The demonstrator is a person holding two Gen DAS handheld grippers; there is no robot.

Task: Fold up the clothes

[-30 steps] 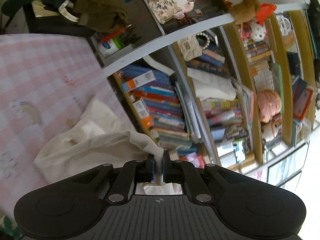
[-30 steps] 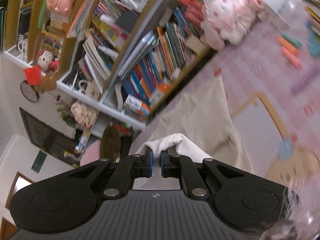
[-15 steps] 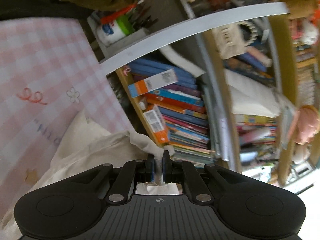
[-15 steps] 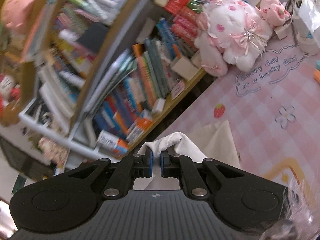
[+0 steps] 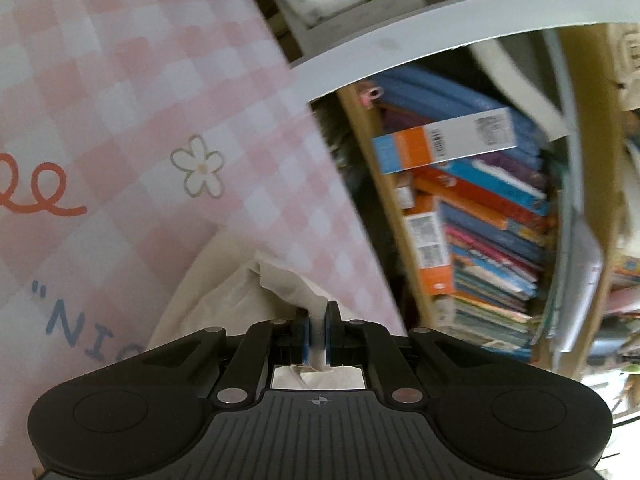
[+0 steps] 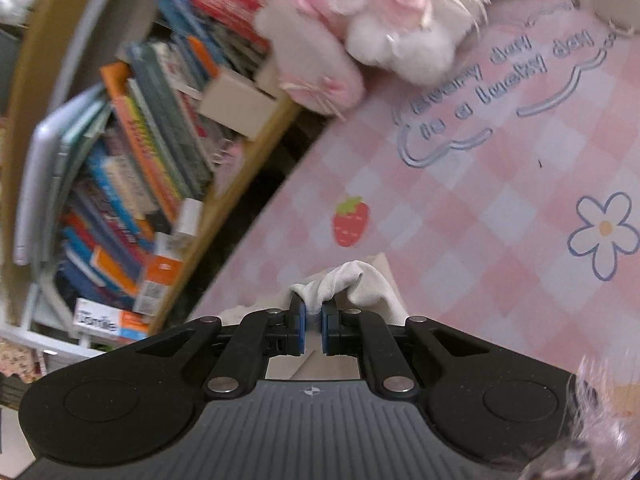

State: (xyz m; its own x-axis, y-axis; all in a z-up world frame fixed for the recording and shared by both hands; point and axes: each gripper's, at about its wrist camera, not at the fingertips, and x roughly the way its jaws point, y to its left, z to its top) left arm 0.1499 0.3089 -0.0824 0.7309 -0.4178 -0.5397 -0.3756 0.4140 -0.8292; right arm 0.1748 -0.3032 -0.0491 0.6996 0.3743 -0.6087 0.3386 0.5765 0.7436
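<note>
A pink checked tablecloth (image 5: 132, 92) is covering the table, showing printed flowers, a strawberry and blue lettering. A cream garment (image 5: 236, 300) is lying on it near the edge in the left wrist view, and it is showing again in the right wrist view. A fluffy pink-and-white plush toy (image 6: 404, 12) is sitting on the cloth at the far edge, beside the bookshelf (image 6: 132, 168).

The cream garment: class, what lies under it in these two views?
Under the cream garment lies the pink checked tablecloth, showing around it. Both the left gripper and the right gripper pinch its edge. Whatever lies directly beneath the cloth is covered.
</note>
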